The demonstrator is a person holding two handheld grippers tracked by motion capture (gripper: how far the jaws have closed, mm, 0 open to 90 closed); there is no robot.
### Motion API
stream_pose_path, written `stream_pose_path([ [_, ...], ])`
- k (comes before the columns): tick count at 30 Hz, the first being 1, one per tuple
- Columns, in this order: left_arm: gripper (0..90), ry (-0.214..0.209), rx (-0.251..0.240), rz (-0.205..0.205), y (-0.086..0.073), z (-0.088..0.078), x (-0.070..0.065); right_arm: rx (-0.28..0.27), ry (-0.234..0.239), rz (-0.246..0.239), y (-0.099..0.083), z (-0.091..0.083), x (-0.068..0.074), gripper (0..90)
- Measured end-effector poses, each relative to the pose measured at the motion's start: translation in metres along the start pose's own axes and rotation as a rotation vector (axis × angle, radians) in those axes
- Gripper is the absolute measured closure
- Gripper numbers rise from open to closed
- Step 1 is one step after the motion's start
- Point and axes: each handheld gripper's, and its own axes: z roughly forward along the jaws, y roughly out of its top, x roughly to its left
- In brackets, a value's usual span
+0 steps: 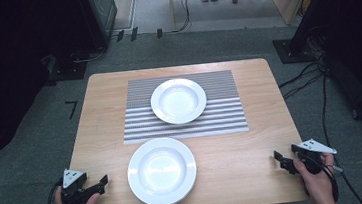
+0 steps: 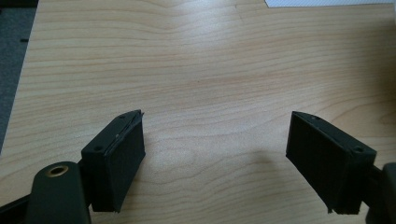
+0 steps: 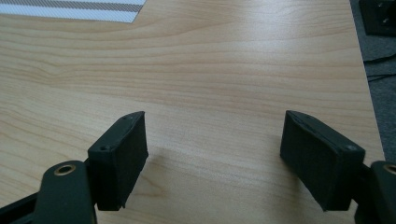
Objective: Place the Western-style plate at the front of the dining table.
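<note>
Room was a dark carpeted space with cables trailing round a light wood surface (image 1: 253,145). A striped mat (image 1: 220,113) lay toward its far edge with one white plate (image 1: 178,100) on it; the second plate (image 1: 162,171) sat by the near edge, so I'd guess nothing had started. Left gripper (image 1: 101,182) and right gripper (image 1: 278,157) hung at the near corners, fingers (image 2: 116,158) spread wide, holding nothing.

The table (image 1: 255,165) is pale wood-grain laminate, smooth with a soft sheen. Both white plates, near plate (image 1: 161,170) and far plate (image 1: 178,100) at twelve o'clock, look like glossy glazed ceramic. The striped placemat (image 1: 220,111) looks woven and matt. The gripper pads (image 2: 123,158) are matt black, faintly textured.
</note>
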Motion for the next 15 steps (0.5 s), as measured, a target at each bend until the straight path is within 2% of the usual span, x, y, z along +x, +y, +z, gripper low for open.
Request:
stream_pose_path([
  [12, 18.6, 0.013, 0.000, 0.037, -0.002, 0.001, -0.004, 0.033, -0.050, -0.063, 0.001, 0.005, 0.012, 14.3],
  [15, 18.6, 0.019, 0.001, 0.043, -0.002, 0.001, -0.005, 0.034, -0.054, -0.060, 0.001, 0.005, 0.012, 14.1],
])
